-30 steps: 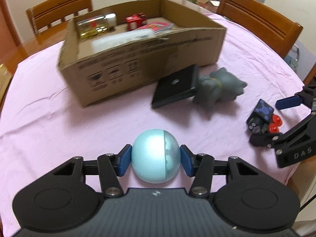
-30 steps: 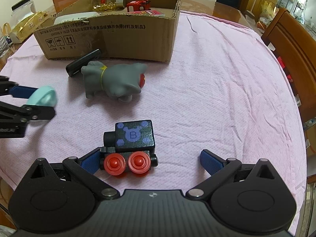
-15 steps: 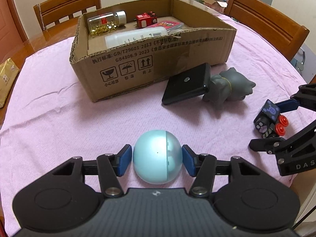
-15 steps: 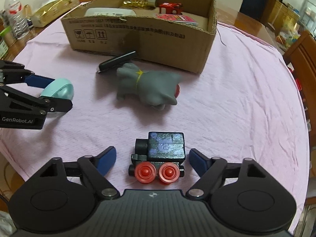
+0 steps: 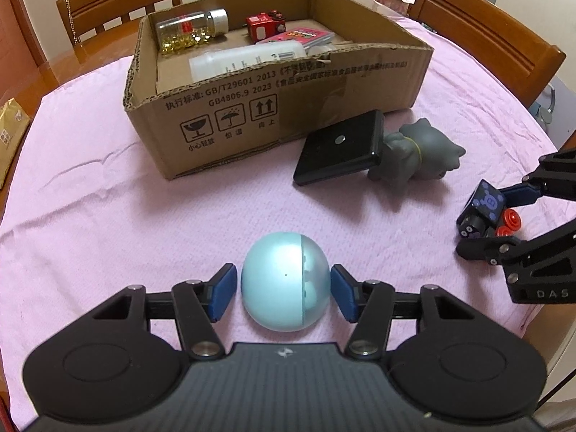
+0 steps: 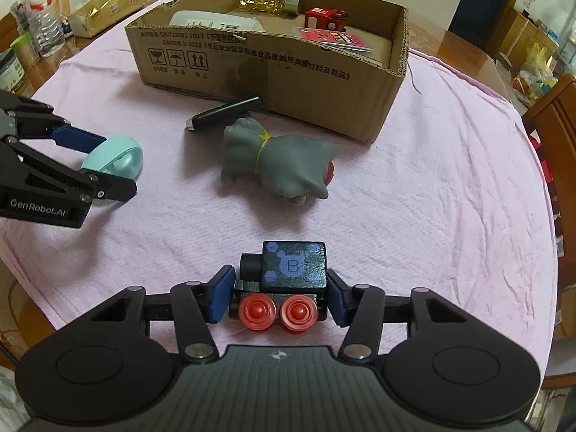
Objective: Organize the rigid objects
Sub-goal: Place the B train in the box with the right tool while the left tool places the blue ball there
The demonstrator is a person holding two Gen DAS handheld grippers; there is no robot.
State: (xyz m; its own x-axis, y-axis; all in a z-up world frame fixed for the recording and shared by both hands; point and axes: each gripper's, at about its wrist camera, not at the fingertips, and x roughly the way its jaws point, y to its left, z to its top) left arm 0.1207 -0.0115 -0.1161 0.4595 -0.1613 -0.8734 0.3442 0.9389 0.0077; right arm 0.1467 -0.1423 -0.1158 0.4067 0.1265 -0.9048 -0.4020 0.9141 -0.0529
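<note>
Pink cloth covers the desk (image 5: 90,216), with wooden chairs behind it and a cardboard box (image 5: 273,108) standing toward the far side. Already lying in that box are a clear bottle of yellow capsules (image 5: 190,30), a white bottle (image 5: 248,59), a red toy car (image 5: 264,27) and a pink card (image 5: 300,37), so I judge the sorting to be partly done. Four things are not yet in: from left to right, a pale blue egg-shaped capsule (image 5: 286,282), a flat black block (image 5: 340,147) just in front of the box wall, a grey toy cat (image 5: 419,153) lying on its side and touching that block, and a dark blue toy train (image 6: 288,270) with red wheels. The left hand-held gripper (image 5: 284,295) brackets the capsule: the blue pads sit just beside its flanks, a thin gap showing on each side, so it is spread around the capsule, not gripping it. The right hand-held gripper (image 6: 279,289) has its pads pressed against both sides of the train, pinching it low near the desk edge. Both pieces are well apart from the box, and each likely needs lifting over its near wall.
</note>
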